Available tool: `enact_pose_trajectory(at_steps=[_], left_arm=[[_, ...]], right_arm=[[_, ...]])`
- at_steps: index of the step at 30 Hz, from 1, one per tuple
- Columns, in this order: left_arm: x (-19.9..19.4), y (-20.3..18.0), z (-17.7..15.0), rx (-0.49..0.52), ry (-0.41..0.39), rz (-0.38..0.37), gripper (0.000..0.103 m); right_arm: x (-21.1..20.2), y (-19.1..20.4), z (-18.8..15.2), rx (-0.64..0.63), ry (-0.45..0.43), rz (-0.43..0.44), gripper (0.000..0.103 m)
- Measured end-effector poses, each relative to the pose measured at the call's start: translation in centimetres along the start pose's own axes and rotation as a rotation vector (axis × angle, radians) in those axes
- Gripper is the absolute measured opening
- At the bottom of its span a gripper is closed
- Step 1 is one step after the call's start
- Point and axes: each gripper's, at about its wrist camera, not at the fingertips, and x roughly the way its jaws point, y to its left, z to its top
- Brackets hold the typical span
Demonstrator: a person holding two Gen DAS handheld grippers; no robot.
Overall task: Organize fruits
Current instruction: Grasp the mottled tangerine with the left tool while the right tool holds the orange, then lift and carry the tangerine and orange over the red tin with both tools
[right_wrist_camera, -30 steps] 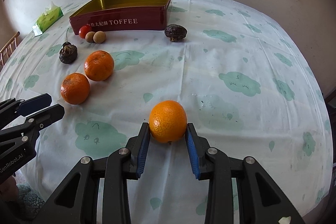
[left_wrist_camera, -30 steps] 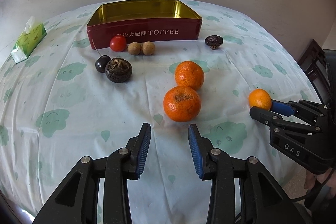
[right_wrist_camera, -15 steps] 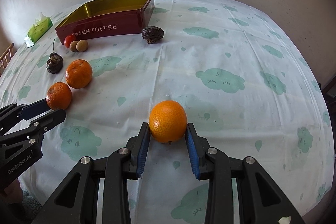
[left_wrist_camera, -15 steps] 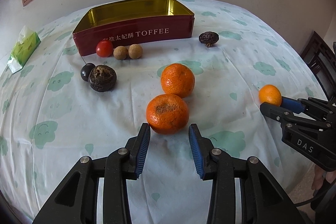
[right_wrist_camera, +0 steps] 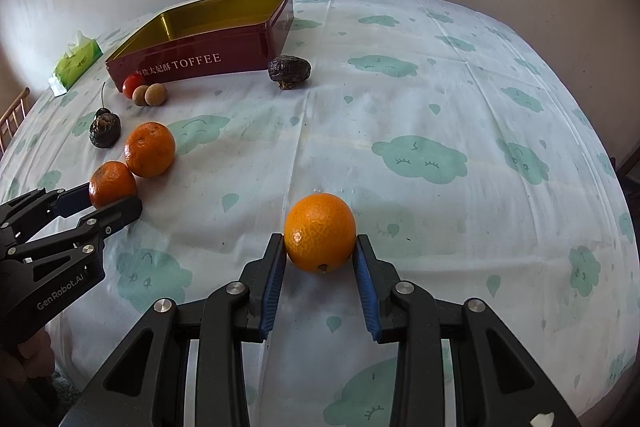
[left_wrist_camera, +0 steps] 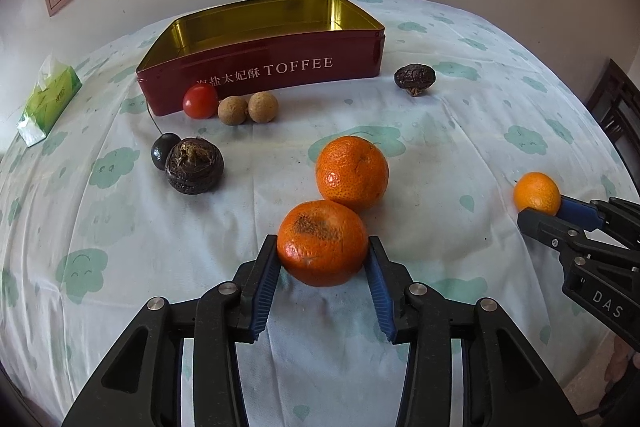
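Observation:
A blemished orange (left_wrist_camera: 322, 243) lies on the cloud-print tablecloth between the fingertips of my left gripper (left_wrist_camera: 322, 247). Its jaws are opening and stand close along the fruit's sides, with no clear squeeze. A second orange (left_wrist_camera: 352, 173) touches it just behind. My right gripper (right_wrist_camera: 320, 243) is shut on a smaller smooth orange (right_wrist_camera: 320, 231), which rests on the cloth. In the right wrist view the left gripper (right_wrist_camera: 114, 201) straddles the blemished orange (right_wrist_camera: 112, 183) at the left. The open red TOFFEE tin (left_wrist_camera: 260, 67), gold inside, stands empty at the back.
In front of the tin lie a cherry tomato (left_wrist_camera: 200, 101) and two longans (left_wrist_camera: 233, 110). A dark cherry (left_wrist_camera: 162, 155) and a wrinkled dark fruit (left_wrist_camera: 195, 166) sit to the left, another dark fruit (left_wrist_camera: 415, 78) right of the tin. A green tissue pack (left_wrist_camera: 50, 99) lies far left.
My left gripper has moved forward until the blemished orange lies between its fingertips, and its jaws have widened. The right gripper keeps its hold on the small orange.

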Motion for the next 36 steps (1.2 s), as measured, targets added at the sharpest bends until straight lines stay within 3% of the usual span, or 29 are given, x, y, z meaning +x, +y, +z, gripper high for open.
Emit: enact_pose_trajectory(at_steps=[36], left_arm=[[-2.6, 2.8, -0.4, -0.034, -0.039, 0.008, 0.042]], right_arm=[[-1.0, 1.6, 0.6, -0.023, -0.017, 0.008, 0.032]])
